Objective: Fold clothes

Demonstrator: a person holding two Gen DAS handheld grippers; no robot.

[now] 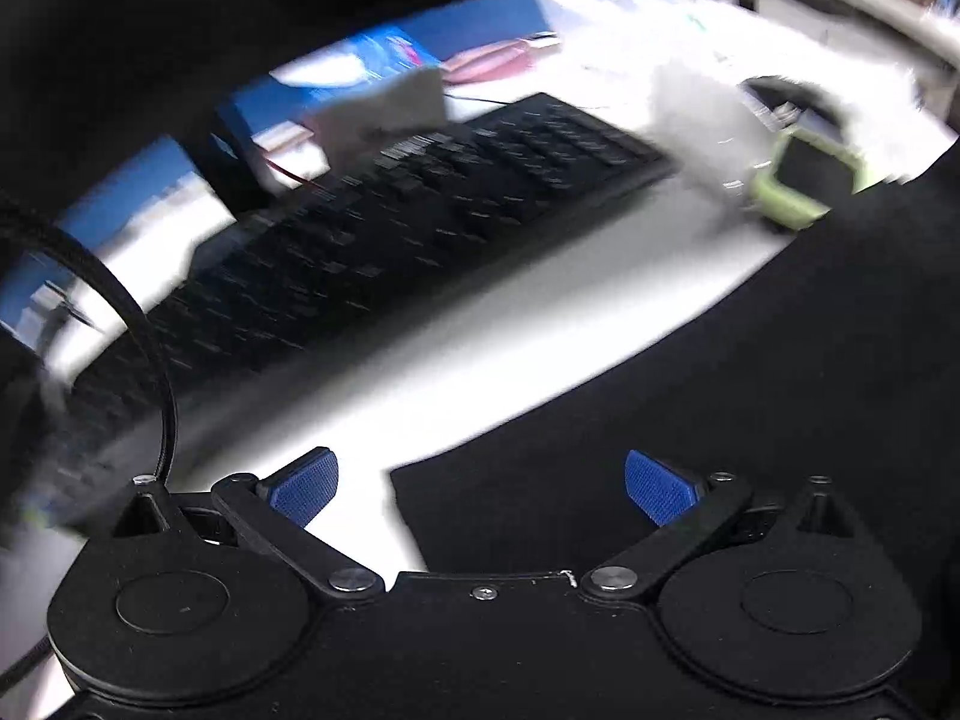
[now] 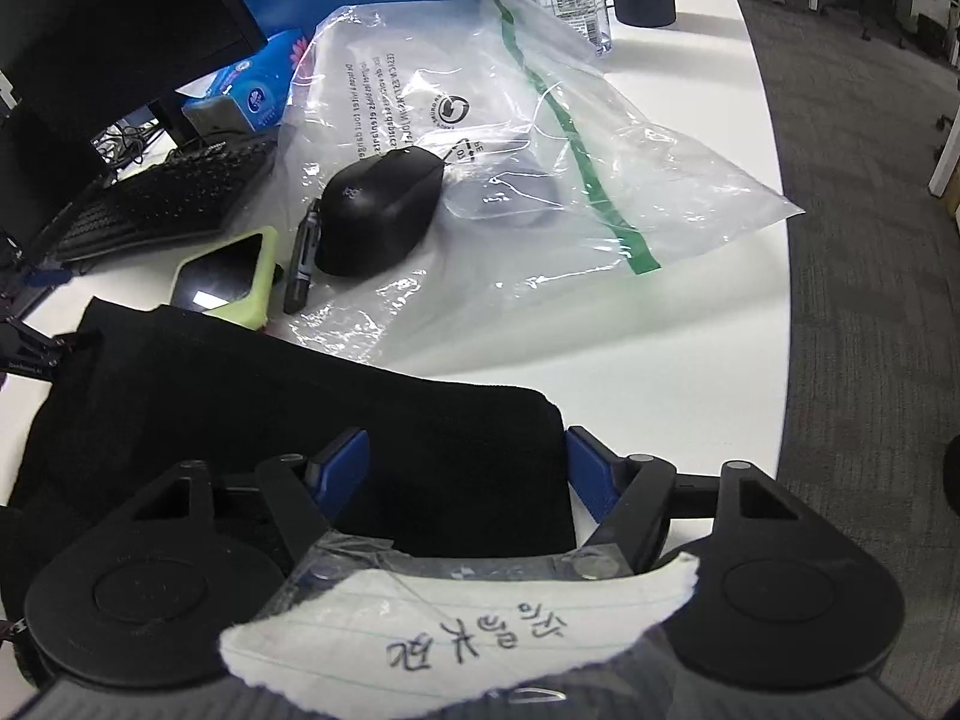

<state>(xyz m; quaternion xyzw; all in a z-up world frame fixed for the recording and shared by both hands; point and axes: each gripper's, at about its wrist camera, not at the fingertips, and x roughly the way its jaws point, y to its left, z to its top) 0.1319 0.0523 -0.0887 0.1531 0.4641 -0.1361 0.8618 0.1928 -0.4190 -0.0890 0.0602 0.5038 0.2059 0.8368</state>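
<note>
Garment: black cloth [image 2: 288, 414] lies flat on the white table [image 2: 690, 330], directly ahead of and below both tongs. No earlier reference available; entry covers this instant only.

Right tongs [image 2: 465, 468]: jaws moderately wide, straddling the near right corner of the cloth. The corner's folded edge sits between the blue pads [image 2: 591, 477]; whether the pads press on it cannot be told, and a gap appears to show on the left side. Judged not yet gripping.

Left tongs [image 1: 480, 489]: jaws wide, nothing between them but table and the cloth's corner [image 1: 540, 516]. That corner lies just ahead, offset toward the right pad. The left wrist view is motion-blurred.

Key relation: the cloth's long axis runs left to right across the right wrist view, along the near table edge. The right tongs are the nearer to a grasp, being already over the corner.

Clutter beyond the cloth: phone in green case [image 2: 228, 282], touching or just beside the cloth's far edge; pen [image 2: 303, 264]; black mouse [image 2: 381, 213]; clear plastic bag with green stripe [image 2: 540, 138]; black keyboard [image 2: 162, 204].

Writing:
- mouse carries a small logo, likely "logi", too faint to confirm;
- bag carries mirrored print and a recycling mark, unreadable;
- paper tag [image 2: 468, 630] taped on the right tongs bears handwritten characters, upside down, not legible to me.
</note>
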